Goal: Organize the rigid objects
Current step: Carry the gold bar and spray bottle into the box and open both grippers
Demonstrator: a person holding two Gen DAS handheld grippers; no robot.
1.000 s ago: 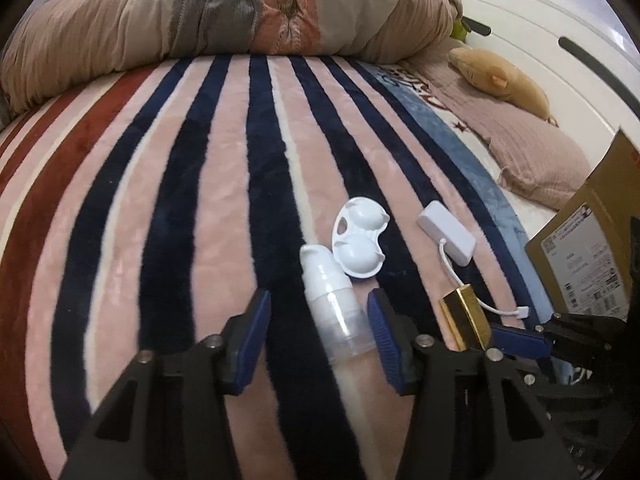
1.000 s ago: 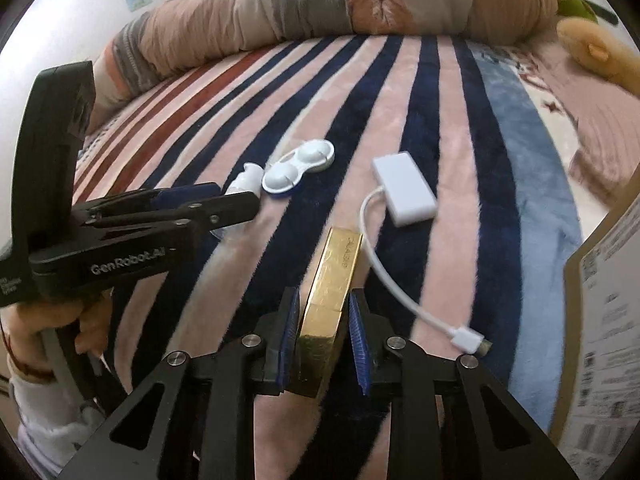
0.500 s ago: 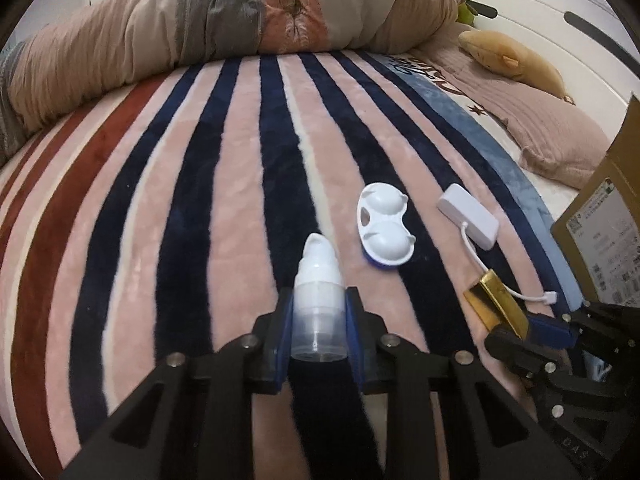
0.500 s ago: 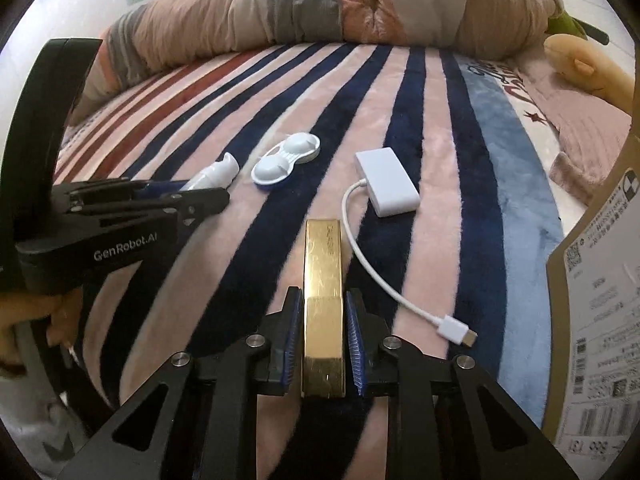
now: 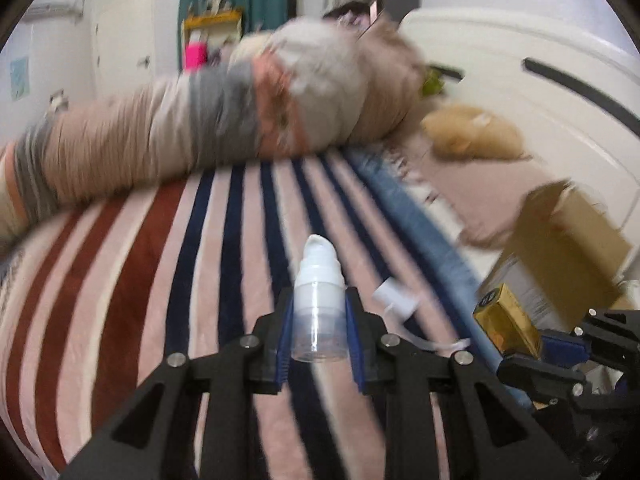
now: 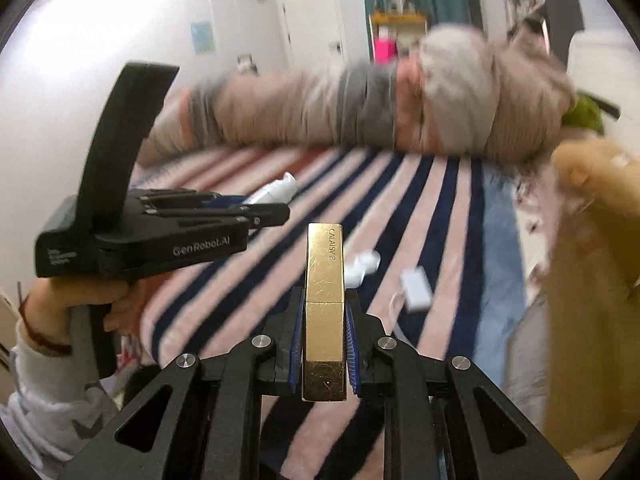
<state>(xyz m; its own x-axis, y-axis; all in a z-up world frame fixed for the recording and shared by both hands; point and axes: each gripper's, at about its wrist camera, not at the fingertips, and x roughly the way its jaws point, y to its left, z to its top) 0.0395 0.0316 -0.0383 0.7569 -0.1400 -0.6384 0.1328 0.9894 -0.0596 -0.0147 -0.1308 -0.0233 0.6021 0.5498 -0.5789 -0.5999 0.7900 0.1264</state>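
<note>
Left wrist: left gripper (image 5: 319,338) clenches pump bottle (image 5: 319,300); right gripper (image 6: 324,346) grips gold box (image 6: 324,304) (both lifted).

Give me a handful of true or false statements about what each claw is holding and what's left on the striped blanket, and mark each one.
1. The left claw is shut on the clear plastic pump bottle with a white top. True.
2. The right claw is open with nothing in it. False: it is shut on the gold rectangular lipstick case.
3. The white rectangular adapter with its cable lies on the striped fleece blanket. True.
4. The white two-cup contact lens case is held in a claw. False: it lies on the blanket, free of both claws.
5. A brown cardboard box stands to the right of the blanket in the left wrist view. True.
</note>
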